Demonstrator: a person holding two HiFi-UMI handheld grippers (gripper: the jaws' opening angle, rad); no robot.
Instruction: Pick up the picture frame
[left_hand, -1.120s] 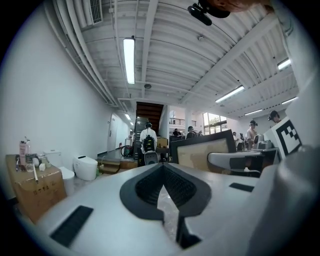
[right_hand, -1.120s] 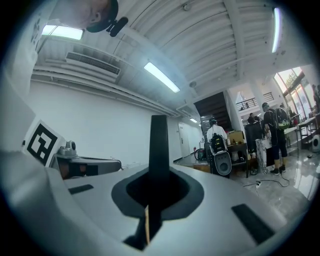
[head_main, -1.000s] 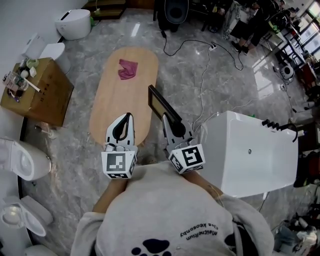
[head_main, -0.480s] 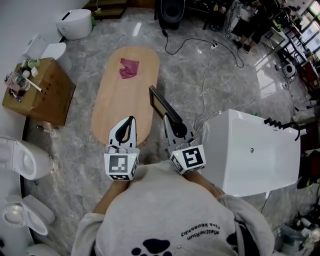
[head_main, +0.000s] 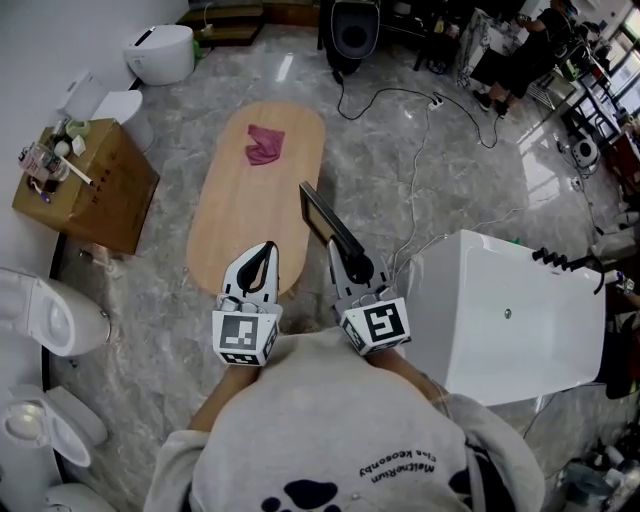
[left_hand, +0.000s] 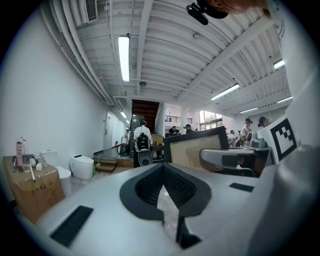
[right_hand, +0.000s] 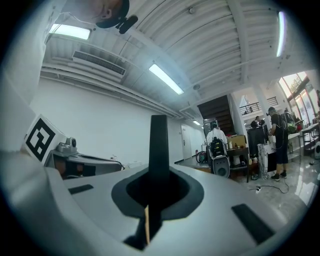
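The picture frame (head_main: 325, 222), black-edged with a tan panel, hangs in the air over the right side of the oval wooden table (head_main: 240, 210). My right gripper (head_main: 350, 258) is shut on its near edge. In the right gripper view the frame (right_hand: 159, 150) stands edge-on as a thin black bar between the jaws. From the left gripper view the frame (left_hand: 200, 145) shows face-on at the right. My left gripper (head_main: 262, 258) is shut with nothing in it, beside the right one over the table's near end.
A pink cloth (head_main: 264, 143) lies at the table's far end. A white bathtub (head_main: 510, 315) stands close on the right. A cardboard box (head_main: 90, 190) and toilets (head_main: 50, 320) line the left wall. Cables (head_main: 415, 160) run over the marble floor. People stand at the far right.
Both grippers and the held frame keep their places relative to each other. The whole view has slid a little, with the table and box now slightly lower in the picture.
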